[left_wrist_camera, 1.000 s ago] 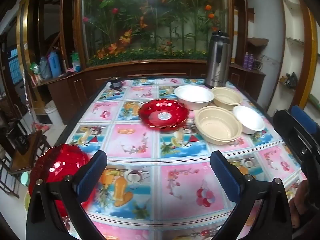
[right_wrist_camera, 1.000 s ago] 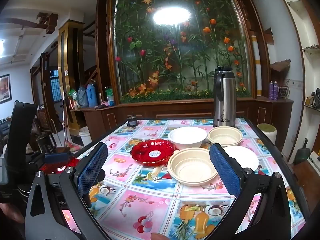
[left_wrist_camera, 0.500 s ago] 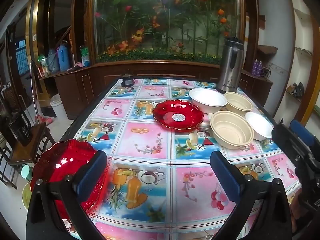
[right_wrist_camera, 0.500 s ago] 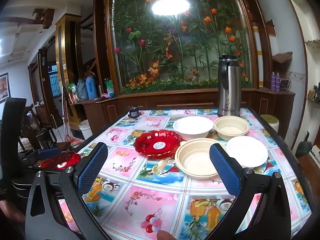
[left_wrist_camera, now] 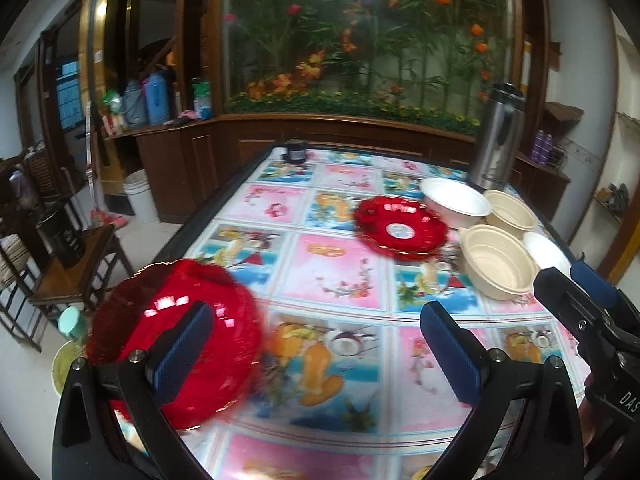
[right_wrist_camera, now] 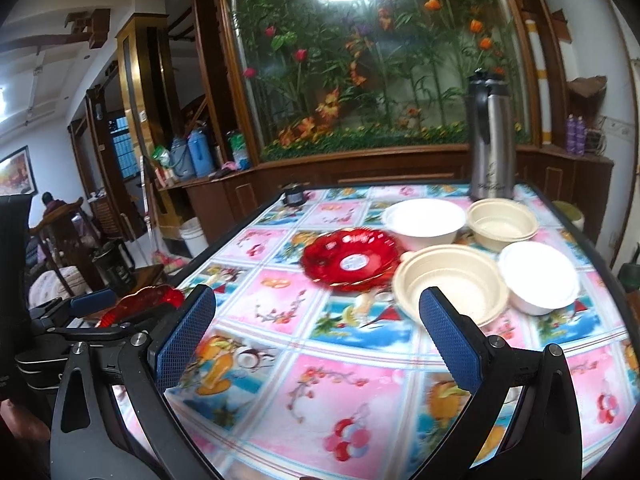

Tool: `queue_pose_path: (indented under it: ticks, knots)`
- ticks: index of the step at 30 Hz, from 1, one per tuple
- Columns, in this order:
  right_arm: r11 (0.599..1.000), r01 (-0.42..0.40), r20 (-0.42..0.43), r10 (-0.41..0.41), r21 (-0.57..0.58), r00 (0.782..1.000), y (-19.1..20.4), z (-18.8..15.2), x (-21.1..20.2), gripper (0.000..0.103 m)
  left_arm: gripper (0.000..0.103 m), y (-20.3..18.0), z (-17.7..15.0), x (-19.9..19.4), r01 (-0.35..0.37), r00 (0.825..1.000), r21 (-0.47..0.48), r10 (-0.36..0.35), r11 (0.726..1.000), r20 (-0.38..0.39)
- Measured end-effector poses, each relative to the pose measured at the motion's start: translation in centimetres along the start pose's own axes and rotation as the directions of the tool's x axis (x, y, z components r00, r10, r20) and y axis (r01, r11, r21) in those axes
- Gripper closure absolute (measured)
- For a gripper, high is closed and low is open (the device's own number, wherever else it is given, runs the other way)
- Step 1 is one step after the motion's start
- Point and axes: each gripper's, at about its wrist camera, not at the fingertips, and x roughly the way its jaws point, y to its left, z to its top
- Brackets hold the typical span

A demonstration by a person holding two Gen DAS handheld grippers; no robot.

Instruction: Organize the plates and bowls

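Note:
A red scalloped plate (left_wrist_camera: 224, 320) lies blurred at the table's near-left edge, partly behind the left finger of my left gripper (left_wrist_camera: 316, 336), which is open and grips nothing. In the right wrist view that plate (right_wrist_camera: 140, 300) shows edge-on beside the left gripper. A second red plate (left_wrist_camera: 400, 232) sits mid-table. Right of it are a white bowl (left_wrist_camera: 456, 200), two beige bowls (left_wrist_camera: 496, 260) (left_wrist_camera: 508, 212) and a small white bowl (left_wrist_camera: 548, 248). My right gripper (right_wrist_camera: 316, 336) hovers open over the near table, with the large beige bowl (right_wrist_camera: 448, 280) beyond it.
A steel thermos (right_wrist_camera: 490, 140) stands at the table's far right and a small dark jar (right_wrist_camera: 294, 196) at the far left edge. A wooden chair (left_wrist_camera: 72, 268) and a white bucket (left_wrist_camera: 138, 196) stand on the floor to the left. The patterned tablecloth (left_wrist_camera: 336, 264) is bare between the two plates.
The left wrist view has swung, so the near red plate now shows further right, across the left finger. The bowls and the mid-table plate have kept their places. Both grippers have stayed open.

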Motion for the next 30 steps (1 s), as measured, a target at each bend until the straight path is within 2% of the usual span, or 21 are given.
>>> queue_pose_path:
  ticks: [8, 18, 25, 30]
  knots:
    - [0.996, -0.084, -0.046, 0.083, -0.039, 0.996, 3.6, -0.4, 2.0, 0.000, 0.000, 4.7, -0.5, -1.0, -0.135, 0.991, -0.061, 0.136, 0.989, 0.005]
    - [0.971, -0.200, -0.093, 0.188, -0.135, 0.978, 10.4, 0.6, 3.8, 0.000, 0.000, 11.2, -1.6, -2.2, -0.293, 0.955, -0.160, 0.296, 0.943, -0.006]
    - [0.951, -0.276, -0.193, 0.247, -0.141, 0.950, 13.7, -0.5, 6.3, 0.000, 0.000, 14.6, -2.5, -2.6, -0.350, 0.935, -0.211, 0.353, 0.913, -0.023]
    - [0.949, -0.286, -0.217, 0.254, -0.133, 0.943, 14.4, -1.0, 7.3, 0.002, 0.000, 16.0, -2.9, -2.8, -0.372, 0.926, -0.227, 0.375, 0.900, -0.028]
